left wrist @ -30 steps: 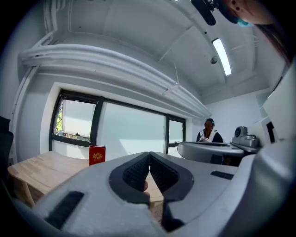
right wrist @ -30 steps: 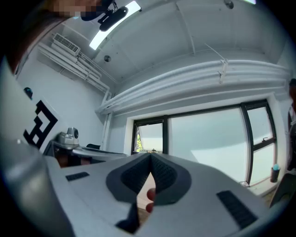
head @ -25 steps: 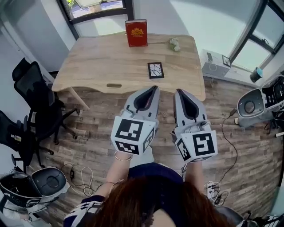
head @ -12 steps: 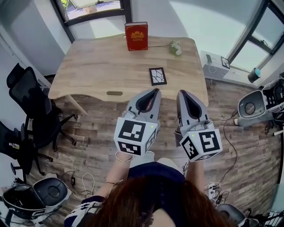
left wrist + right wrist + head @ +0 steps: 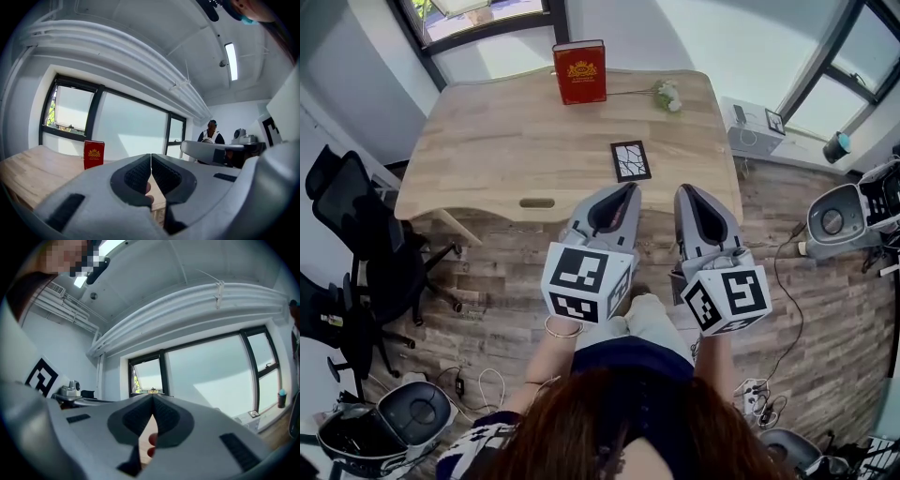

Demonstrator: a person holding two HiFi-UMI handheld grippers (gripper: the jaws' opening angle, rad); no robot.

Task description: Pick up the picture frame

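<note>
Since the earlier frame the table (image 5: 487,141) was brought nearer in the head view. Both gripper tips, formerly short of its near edge, were now seen over that edge.

- Left gripper (image 5: 626,189): jaws pressed together, nothing between them. Held level, pointed across the table.
- Right gripper (image 5: 686,192): jaws likewise closed on nothing, held parallel and just beside the left.
- Picture frame (image 5: 630,160): dark, set on the tabletop toward its near right part, just beyond the left gripper's tip and apart from it. It appeared to lie flat, though the steep view left that unsure.
- Red book (image 5: 579,71): stood upright at the far edge. A pale flower sprig (image 5: 666,95) was noted to its right.

Step judged: approach only; the frame was not yet touched.

Next move judged: one gripper would need to be spread, lowered toward the tabletop and closed across an edge of the frame. A thin, flat-lying thing offers little to bite.
</note>
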